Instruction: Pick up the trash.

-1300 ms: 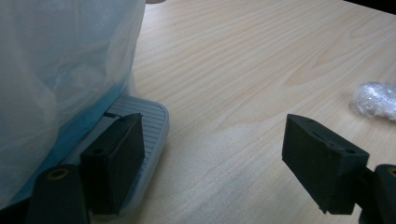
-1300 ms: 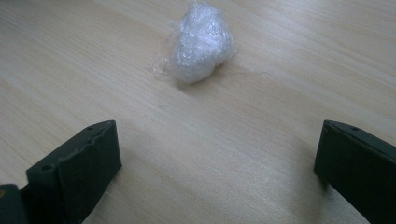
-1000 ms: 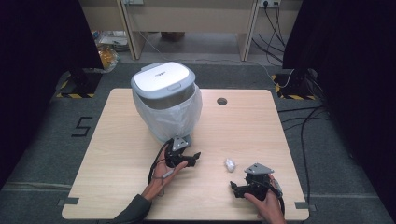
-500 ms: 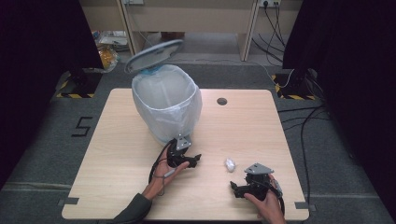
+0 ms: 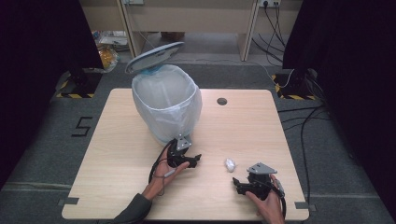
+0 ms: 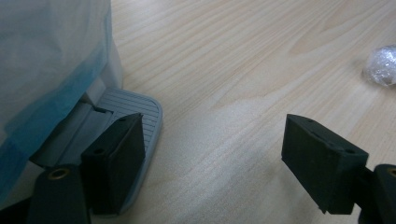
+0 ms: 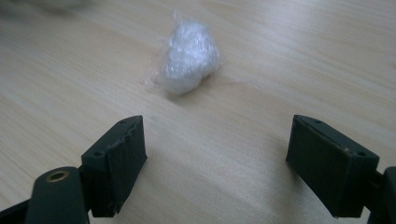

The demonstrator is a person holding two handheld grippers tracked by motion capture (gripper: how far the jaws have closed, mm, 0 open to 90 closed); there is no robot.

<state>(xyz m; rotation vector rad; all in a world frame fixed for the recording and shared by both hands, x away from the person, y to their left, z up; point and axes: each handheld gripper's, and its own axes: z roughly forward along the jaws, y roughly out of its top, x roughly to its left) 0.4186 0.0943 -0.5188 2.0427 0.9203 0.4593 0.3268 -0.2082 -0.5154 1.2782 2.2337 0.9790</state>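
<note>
With the left gripper (image 5: 195, 157) spread and pressing the bin's pedal (image 6: 122, 122), lid (image 5: 154, 57) up, the right gripper (image 5: 237, 182), jaws just narrowing on nothing, must next pinch the plastic wad (image 5: 230, 164) beside the bin (image 5: 166, 108).

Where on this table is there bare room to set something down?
The table's left side beside the bin is bare, as is the right half around the grommet hole. Crowded: the near middle, with the left gripper, plastic wad and right gripper.
</note>
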